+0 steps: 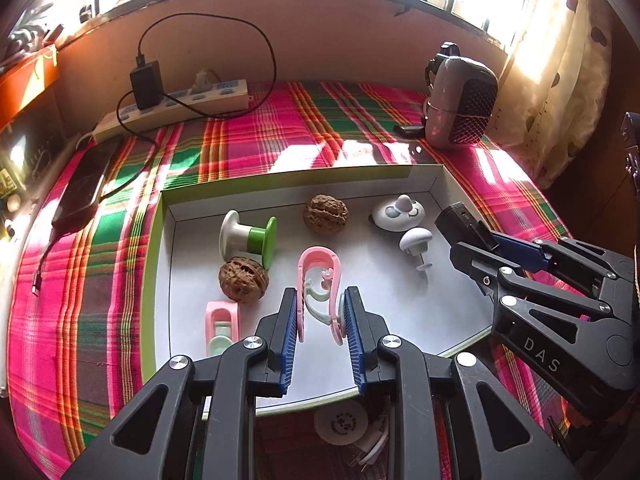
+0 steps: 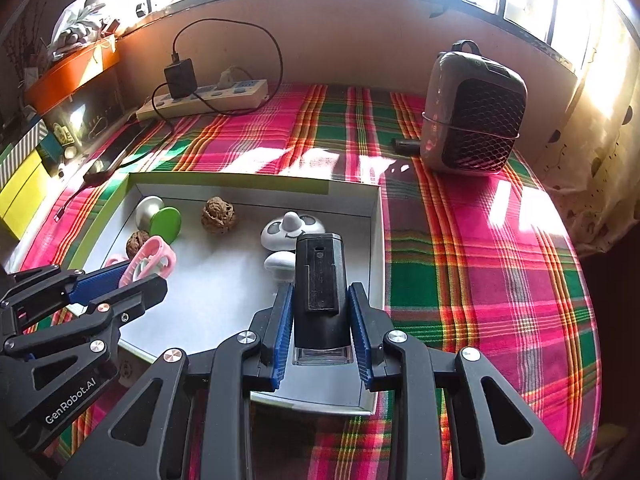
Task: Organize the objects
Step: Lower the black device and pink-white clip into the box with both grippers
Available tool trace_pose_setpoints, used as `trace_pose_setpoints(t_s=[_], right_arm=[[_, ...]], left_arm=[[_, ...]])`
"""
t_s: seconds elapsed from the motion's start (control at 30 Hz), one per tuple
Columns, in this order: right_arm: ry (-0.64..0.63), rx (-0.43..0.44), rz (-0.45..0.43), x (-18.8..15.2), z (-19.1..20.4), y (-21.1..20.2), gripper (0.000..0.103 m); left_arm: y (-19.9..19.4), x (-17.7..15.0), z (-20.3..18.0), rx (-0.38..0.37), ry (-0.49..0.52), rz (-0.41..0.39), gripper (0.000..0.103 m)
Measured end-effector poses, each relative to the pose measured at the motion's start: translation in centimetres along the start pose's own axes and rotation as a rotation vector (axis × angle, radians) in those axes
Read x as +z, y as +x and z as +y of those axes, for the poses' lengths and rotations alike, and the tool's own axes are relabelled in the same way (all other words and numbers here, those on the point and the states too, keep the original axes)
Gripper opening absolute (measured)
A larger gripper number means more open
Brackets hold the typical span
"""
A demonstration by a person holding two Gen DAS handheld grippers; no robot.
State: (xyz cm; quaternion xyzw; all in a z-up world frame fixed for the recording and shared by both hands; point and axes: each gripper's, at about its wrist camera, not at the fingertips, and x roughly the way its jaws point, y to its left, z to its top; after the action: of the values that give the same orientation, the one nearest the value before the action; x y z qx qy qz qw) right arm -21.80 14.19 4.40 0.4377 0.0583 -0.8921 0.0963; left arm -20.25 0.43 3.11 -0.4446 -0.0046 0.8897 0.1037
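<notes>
Spread across the whole surface, a plaid cloth (image 2: 480, 240) in pink and green, with a dark mesh-fronted speaker (image 2: 476, 112) standing at its far right and a power strip (image 2: 208, 98) along the back wall. Set on the cloth, a shallow white tray (image 1: 154, 280) with green edging, holding two walnuts (image 1: 326, 214), a green-and-white spool (image 1: 250, 240), a white face-printed piece (image 1: 398, 214) and a small mushroom-shaped knob (image 1: 416, 240). Over the tray's right part, the right gripper (image 2: 322, 320) clenched on a black rectangular device (image 2: 320, 280), pads pressed flat to its two long sides; probably rigid and moderately heavy, smooth-cased, best held just so across the broad flanks. Nearer the tray's front, the left gripper (image 1: 322, 320) closed lightly around a pink plastic clip (image 1: 320, 280), pads touching its outer legs; likely light, springy and thin, apt to flex or pop free if squeezed hard, so better gripped low on the legs. Visible only from the left wrist: a second pink clip (image 1: 222, 326) beside the nearer walnut, and a round white disc (image 1: 340, 422) under the tray's front edge. Shown only from the right wrist: the device's slotted back face.
</notes>
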Motion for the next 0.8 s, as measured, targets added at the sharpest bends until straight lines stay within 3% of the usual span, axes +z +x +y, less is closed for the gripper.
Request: trace_pose_setpoints(t_s=[0.3, 0.8], right_arm=[[-0.009, -0.026, 0.021, 0.3, 0.3, 1.3, 0.029], [0.014, 0.011, 0.04, 0.2, 0.6, 1.9, 0.029]], left_arm=[[1.4, 0.3, 0.2, -0.001, -0.001, 0.022, 0.021], [2.7, 1.1, 0.2, 0.001, 0.003, 0.031, 0.021]])
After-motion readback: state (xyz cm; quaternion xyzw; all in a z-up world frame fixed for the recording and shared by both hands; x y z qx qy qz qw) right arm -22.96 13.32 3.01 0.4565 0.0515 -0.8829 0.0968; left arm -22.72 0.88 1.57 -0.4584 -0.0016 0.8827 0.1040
